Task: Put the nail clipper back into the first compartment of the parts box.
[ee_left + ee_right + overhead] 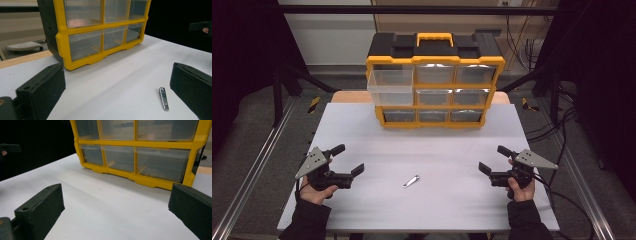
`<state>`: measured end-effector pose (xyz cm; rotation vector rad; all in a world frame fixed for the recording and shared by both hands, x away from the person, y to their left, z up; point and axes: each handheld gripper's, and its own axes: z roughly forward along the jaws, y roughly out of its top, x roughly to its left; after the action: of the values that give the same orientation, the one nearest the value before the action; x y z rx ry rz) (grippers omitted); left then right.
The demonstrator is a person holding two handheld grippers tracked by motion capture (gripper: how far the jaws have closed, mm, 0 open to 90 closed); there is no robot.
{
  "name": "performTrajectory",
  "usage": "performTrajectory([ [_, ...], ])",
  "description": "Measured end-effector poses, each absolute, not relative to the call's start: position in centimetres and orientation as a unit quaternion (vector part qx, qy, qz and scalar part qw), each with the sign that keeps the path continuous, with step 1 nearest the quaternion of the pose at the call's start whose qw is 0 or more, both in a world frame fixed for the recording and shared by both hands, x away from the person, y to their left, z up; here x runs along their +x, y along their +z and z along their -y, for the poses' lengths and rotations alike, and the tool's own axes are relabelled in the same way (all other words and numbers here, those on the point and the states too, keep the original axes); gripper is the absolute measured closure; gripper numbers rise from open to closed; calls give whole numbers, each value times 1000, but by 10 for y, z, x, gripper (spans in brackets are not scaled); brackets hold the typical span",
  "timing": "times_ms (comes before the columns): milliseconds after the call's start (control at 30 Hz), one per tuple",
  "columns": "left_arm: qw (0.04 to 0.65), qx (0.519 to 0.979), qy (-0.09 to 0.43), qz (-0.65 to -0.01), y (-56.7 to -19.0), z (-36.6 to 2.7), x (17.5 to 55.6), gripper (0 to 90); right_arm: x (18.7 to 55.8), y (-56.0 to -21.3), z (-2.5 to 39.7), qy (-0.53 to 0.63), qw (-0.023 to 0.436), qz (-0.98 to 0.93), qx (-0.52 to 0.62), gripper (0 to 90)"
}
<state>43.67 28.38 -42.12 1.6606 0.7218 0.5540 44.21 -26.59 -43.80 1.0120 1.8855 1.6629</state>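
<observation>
Drawer cabinet at table far edge, centre; its top-left drawer pulled out. Nail clipper flat on table, near side, between left gripper and right gripper. Grippers well apart.

one yellow and black drawer cabinet stands on one white table. it holds nine clear drawers in three rows of three; one drawer, at the top left, is pulled out, and the other eight are pushed in. one orange handle sits on its top. one small metal nail clipper lies on the table. two grippers, the left gripper and the right gripper, each have two black jaws, four jaws in all.
</observation>
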Motion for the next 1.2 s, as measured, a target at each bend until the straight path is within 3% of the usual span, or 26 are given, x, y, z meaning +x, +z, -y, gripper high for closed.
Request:
performTrajectory([
  [1200, 557, 745, 213, -298, -410, -239, 437, 0, 442, -440, 264, 593, 212, -690, 357, 4],
])
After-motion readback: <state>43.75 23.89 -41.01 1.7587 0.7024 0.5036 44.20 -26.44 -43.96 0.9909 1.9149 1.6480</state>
